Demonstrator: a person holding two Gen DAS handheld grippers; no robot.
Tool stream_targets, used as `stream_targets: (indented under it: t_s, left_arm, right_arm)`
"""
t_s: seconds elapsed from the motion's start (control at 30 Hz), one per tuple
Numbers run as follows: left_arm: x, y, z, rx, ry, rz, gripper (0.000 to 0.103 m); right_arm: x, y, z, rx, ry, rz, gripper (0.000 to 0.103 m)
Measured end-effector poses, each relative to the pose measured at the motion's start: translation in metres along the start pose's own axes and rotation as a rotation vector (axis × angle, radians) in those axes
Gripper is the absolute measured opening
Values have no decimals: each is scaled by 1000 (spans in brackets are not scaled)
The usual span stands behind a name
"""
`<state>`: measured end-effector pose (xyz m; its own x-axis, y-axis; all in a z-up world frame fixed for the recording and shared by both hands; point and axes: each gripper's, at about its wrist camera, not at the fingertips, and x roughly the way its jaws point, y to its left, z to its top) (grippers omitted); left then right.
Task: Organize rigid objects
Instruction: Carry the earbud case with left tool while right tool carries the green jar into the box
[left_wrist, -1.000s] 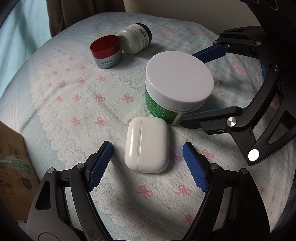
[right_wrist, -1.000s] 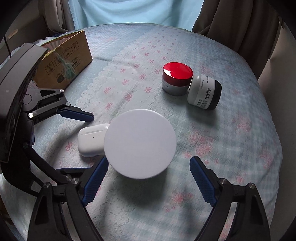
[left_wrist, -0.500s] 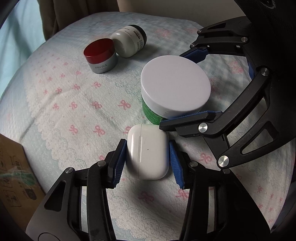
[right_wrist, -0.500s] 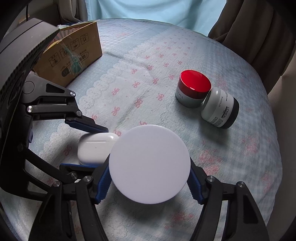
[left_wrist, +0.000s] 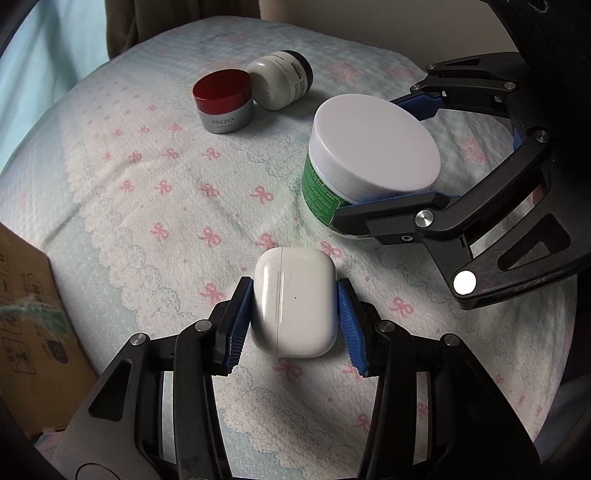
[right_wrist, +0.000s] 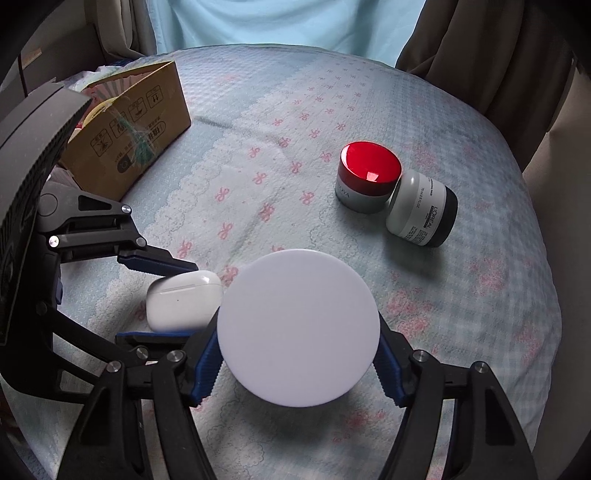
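Both grippers have just closed: the left gripper (left_wrist: 294, 319) clamps the white earbud case (left_wrist: 294, 301), the right gripper (right_wrist: 297, 356) the white-lidded green jar (right_wrist: 297, 334). 2 objects look ready to lift.

The work surface is a bed (right_wrist: 332, 92) covered with a pale blue checked sheet carrying a white lace-edged panel printed with pink bows. A light blue curtain (right_wrist: 277, 22) hangs behind the bed and passes daylight. Brown drapes (right_wrist: 480, 55) flank it on both sides. A cream wall (left_wrist: 369, 26) bounds the bed on one side. Lighting is soft and diffuse; shadows on the sheet are faint.
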<state>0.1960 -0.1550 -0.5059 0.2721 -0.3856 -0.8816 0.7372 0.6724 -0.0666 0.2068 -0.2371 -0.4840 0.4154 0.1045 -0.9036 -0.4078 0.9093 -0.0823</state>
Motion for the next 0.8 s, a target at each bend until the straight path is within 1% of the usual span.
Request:
stream_targets:
  t_s: [0.17,0.3,0.5,0.63,0.8]
  left_arm:
    - [-23,7,2,-69,-22,13,42]
    - [-59,12,10,-134,-56,19,42]
    - [-140,12,30,-218,-121,75,42]
    - [-201,11,42,-314,-156,109,42]
    - [-276,6,38,-435,-192,157,42]
  right_arm:
    - [-20,-3,7,44,-17,0,66]
    - [-50,-8,16,86,-33,-17,66]
    - [-118,-9,35,133,-61,-52,66]
    - [-173,-2,48,173,-76,-66,66]
    - [-235,17,63,178,-114,-46,66]
